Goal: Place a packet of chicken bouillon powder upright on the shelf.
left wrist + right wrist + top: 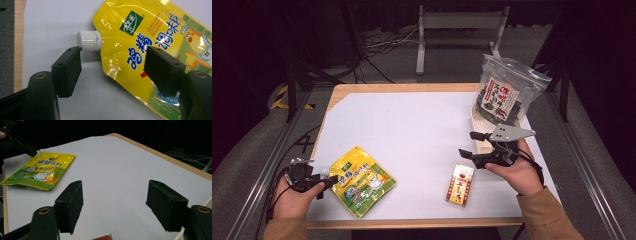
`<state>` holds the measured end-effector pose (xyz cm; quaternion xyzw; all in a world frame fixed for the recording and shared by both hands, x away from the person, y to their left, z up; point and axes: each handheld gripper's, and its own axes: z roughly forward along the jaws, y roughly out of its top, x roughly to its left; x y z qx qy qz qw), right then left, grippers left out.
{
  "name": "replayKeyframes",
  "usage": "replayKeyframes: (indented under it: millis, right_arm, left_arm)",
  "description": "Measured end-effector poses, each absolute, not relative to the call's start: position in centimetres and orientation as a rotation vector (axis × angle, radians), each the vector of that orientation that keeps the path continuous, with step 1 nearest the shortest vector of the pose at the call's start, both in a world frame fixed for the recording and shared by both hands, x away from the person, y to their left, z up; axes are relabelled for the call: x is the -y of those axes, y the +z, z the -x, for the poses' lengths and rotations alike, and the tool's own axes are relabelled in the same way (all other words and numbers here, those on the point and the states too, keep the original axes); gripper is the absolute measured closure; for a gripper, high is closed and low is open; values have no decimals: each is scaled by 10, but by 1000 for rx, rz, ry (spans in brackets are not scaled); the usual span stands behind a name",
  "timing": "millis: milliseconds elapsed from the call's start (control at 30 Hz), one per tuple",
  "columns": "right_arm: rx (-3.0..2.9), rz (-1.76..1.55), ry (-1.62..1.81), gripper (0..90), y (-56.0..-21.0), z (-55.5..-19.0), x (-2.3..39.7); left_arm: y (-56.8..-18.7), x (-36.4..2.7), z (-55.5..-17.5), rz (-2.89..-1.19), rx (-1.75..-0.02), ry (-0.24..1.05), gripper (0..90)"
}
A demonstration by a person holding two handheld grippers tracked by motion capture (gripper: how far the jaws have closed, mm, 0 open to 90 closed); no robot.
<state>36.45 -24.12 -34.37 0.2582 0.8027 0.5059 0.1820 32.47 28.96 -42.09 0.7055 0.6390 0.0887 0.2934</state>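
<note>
Left claw (112, 62) at lower left of the desk (412, 125), jaws apart astride the yellow chicken bouillon pouch (160, 42), not clamped. Right claw (472, 144) at right, jaws apart, empty.

Left tool (323, 186) beside yellow pouch (360, 181) on white table (412, 130)

The yellow pouch (150, 45) under my left gripper (112, 67) is glossy plastic film, creased and catching glare near its ribbed white plastic cap (88, 40). My gripper's pads are matt black, slightly grainy rubber or foam. The tabletop (412, 125) is a smooth matt white sheet over pale wood showing at its edges. At upper right, the clear bag (507, 90) is shiny, wrinkled plastic. The small red packet (460, 185) looks glossy.
</note>
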Motion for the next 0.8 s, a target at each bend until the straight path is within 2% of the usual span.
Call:
replayKeyframes:
  millis: [367, 667, 800]
  right_arm:
    - [-2273, -723, 1417, 292, -345, -364, 240]
    - [-2274, -724, 1411, 289, -345, -364, 240]
    - [-2276, -724, 1408, 287, -345, -364, 240]
  left_arm:
    - [-428, -288, -326, -1864, -1742, 94, 313]
    - [-431, -288, -329, -1838, -1758, 40, 315]
    - [-431, -289, -329, -1839, -1767, 36, 361]
